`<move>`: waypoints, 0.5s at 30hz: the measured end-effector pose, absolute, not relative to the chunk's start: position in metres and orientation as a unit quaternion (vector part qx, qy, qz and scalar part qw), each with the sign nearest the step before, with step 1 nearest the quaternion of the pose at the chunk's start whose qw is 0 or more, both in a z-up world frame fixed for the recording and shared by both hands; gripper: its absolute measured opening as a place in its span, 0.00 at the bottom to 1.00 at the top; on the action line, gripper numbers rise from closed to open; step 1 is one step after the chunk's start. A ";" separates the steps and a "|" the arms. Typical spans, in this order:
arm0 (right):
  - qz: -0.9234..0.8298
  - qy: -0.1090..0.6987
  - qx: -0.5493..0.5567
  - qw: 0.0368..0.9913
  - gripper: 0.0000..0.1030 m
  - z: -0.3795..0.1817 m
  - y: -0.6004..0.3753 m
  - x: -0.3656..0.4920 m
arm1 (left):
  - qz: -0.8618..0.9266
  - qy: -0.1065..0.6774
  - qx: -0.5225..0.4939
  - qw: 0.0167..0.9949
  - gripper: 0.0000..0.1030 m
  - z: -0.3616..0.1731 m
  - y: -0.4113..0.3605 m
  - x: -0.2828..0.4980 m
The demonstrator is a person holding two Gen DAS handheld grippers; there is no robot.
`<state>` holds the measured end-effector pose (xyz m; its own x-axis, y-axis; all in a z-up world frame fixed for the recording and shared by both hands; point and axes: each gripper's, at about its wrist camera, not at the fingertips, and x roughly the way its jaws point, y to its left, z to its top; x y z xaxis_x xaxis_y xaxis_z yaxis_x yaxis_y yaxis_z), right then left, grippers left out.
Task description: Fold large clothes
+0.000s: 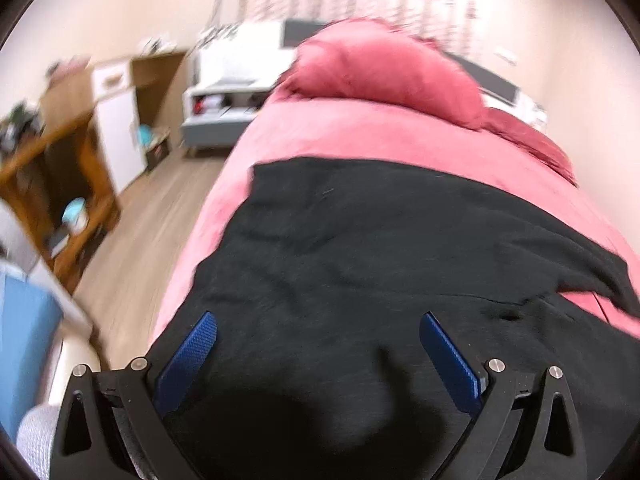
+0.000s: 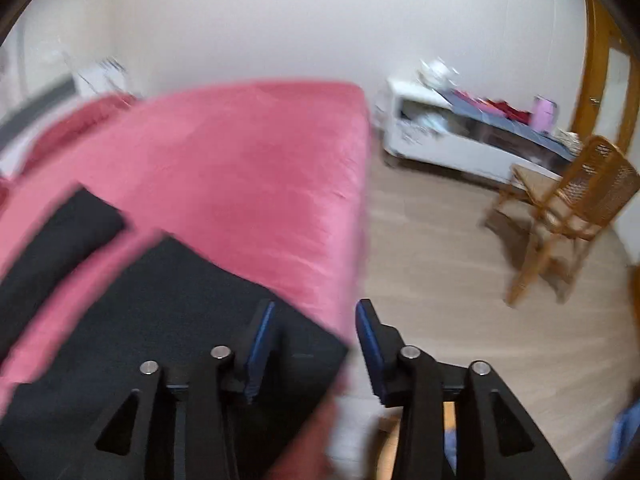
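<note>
A large black garment (image 1: 380,248) lies spread on a bed with a pink cover (image 1: 360,132). My left gripper (image 1: 318,320) is open, its blue fingers wide apart just above the near part of the garment, holding nothing. In the right wrist view the garment (image 2: 160,300) lies at the bed's near corner, with a separate black strip, perhaps a sleeve (image 2: 60,232), to its left. My right gripper (image 2: 316,308) is open over the garment's corner at the edge of the pink cover (image 2: 240,168), holding nothing. Both views are blurred.
A pink pillow (image 1: 384,76) lies at the head of the bed. Wooden shelves (image 1: 60,184) and a white cabinet (image 1: 120,128) stand left of it across the wood floor. In the right view a wicker chair (image 2: 572,208) and a low white unit (image 2: 460,136) stand on the floor.
</note>
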<state>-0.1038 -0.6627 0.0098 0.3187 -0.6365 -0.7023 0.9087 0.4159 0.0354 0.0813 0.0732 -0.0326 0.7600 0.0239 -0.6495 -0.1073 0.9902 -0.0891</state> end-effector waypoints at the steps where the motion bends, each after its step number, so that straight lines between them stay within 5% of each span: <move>1: -0.474 0.300 0.219 0.798 0.53 0.014 -0.652 -0.095 | 0.017 0.337 -0.046 0.940 1.00 -0.031 0.063 0.079; 15: -0.174 0.396 0.020 0.901 0.59 -0.040 -0.448 0.080 | -0.036 0.355 -0.023 0.934 1.00 -0.002 0.071 0.175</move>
